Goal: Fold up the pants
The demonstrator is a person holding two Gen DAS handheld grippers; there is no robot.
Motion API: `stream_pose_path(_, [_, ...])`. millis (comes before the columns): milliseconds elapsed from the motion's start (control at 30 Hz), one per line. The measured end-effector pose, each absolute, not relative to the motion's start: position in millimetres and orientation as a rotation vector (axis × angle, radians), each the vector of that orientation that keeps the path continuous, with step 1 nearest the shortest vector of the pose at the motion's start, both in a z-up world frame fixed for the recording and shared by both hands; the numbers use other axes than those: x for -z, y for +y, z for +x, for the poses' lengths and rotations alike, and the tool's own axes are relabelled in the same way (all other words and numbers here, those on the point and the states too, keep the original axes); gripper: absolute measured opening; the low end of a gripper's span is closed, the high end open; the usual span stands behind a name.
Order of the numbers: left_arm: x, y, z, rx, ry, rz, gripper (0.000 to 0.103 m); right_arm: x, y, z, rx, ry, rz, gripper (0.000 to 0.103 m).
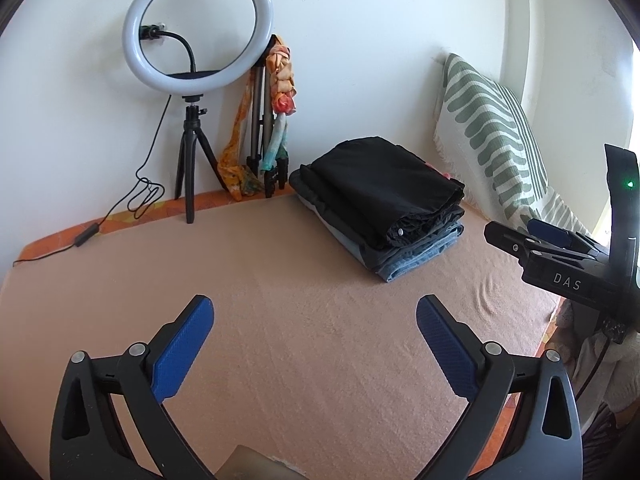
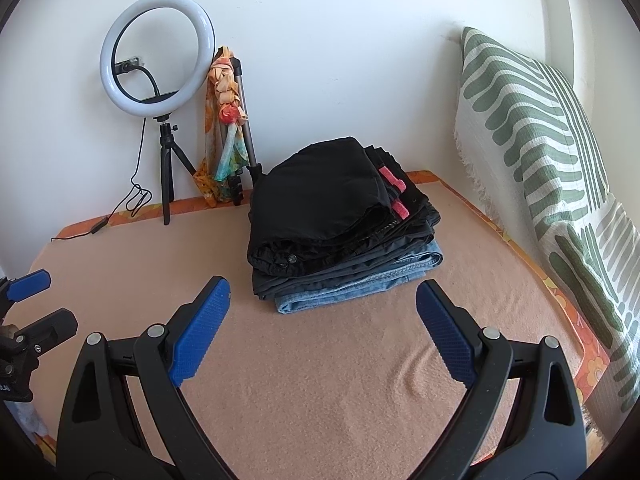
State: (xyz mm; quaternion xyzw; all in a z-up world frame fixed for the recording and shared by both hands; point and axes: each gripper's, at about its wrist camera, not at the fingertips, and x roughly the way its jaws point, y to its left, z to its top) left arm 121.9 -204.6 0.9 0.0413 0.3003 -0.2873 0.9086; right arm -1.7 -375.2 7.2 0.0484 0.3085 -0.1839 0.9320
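A stack of folded pants (image 1: 380, 200) (image 2: 340, 228) lies on the peach blanket (image 1: 280, 280) (image 2: 320, 380), black pairs on top and blue jeans (image 2: 360, 286) at the bottom. My left gripper (image 1: 315, 312) hovers over bare blanket in front and to the left of the stack, its blue pads wide apart and open with nothing between them. My right gripper (image 2: 323, 294) points at the near edge of the stack, open and empty, a short way from the cloth. In the left wrist view the right gripper (image 1: 520, 234) shows at the right edge.
A ring light on a small tripod (image 1: 196, 92) (image 2: 160, 80) stands at the back left, its cable (image 1: 80, 236) trailing over the blanket. A folded tripod with a colourful scarf (image 1: 276, 120) leans on the wall. A green-striped cushion (image 1: 492, 132) (image 2: 552, 160) lines the right side.
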Motion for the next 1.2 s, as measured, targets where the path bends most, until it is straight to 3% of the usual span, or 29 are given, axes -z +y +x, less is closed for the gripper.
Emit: stream_pose_path(1200, [3.2,-209.1,122.2,0.603,0.642,0.1,0.102,-7.4,-369.9,-0.8,0.365,0.629,0.102,0.096])
